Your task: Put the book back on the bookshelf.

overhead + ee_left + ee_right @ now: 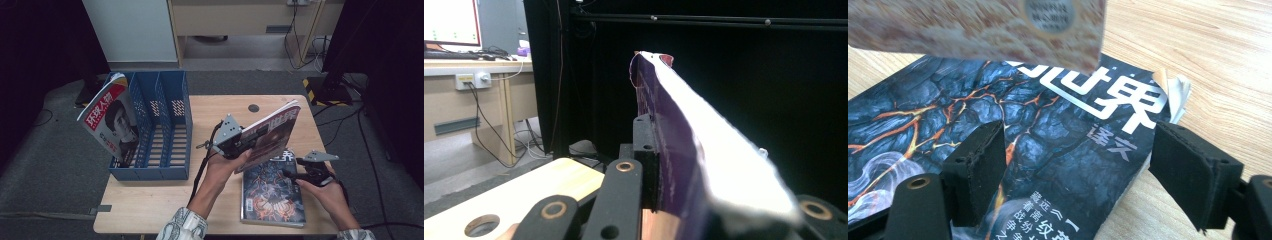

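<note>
Left claw (248, 141) clamped on the lifted magazine (272, 134), raised edge-up and tilted above the table (150, 200), just over the top edge of the dark-covered magazine (272, 192) lying flat near the right front corner. Right claw (1073, 172) wide apart, hovering over that flat cover, gripping nothing. At left, well apart: blue file rack (167, 125) with a red-covered magazine (111, 122) leaning in its leftmost slot.

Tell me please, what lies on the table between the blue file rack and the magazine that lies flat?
In the high view, the table between the blue file rack and the flat magazine is bare wood; above it the left gripper holds up a raised magazine.
</note>
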Demonstrator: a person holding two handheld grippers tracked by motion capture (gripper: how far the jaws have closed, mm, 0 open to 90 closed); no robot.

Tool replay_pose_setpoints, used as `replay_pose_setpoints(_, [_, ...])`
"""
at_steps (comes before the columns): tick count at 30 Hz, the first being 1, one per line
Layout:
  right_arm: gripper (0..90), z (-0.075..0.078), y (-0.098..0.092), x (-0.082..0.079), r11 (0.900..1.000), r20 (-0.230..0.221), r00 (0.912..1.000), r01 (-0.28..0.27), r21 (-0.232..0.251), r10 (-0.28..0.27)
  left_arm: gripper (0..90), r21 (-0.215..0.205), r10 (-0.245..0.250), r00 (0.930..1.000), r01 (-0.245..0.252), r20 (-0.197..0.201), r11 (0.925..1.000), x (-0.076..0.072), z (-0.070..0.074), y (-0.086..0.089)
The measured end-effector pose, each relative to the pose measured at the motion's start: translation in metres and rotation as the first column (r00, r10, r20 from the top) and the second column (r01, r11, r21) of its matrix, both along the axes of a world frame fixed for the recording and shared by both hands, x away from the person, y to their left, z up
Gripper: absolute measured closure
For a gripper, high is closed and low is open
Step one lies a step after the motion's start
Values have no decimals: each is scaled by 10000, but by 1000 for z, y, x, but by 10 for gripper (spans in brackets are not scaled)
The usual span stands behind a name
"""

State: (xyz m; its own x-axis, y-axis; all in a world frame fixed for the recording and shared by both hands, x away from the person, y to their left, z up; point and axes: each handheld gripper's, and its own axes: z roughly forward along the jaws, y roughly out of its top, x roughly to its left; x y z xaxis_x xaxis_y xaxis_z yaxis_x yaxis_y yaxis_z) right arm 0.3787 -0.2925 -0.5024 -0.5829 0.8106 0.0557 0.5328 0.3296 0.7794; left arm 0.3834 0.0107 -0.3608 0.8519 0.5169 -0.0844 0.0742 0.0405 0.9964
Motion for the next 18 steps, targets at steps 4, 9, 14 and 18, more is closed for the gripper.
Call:
replay_pose_setpoints(4, [226, -1, -1, 0, 10000, 11, 10000, 35, -10, -35, 838, 10, 78, 9999, -78, 72, 10000, -1, 3, 4])
replay_pose_setpoints(9, [211, -3, -2, 1, 9999, -127, 9999, 73, -140, -75, 839, 22, 214, 9997, -214, 66, 9998, -1, 5, 11])
replay_pose_setpoints(14, [166, -5, -5, 3, 9992, -378, 9987, 331, -203, -338, 838, -45, 331, 9994, -331, 75, 9994, -1, 7, 16])
replay_pose_setpoints(18, [163, -5, -9, 4, 9983, -473, 9975, 519, -266, -531, 839, -43, 481, 9988, -481, 76, 9988, -2, 9, 22])
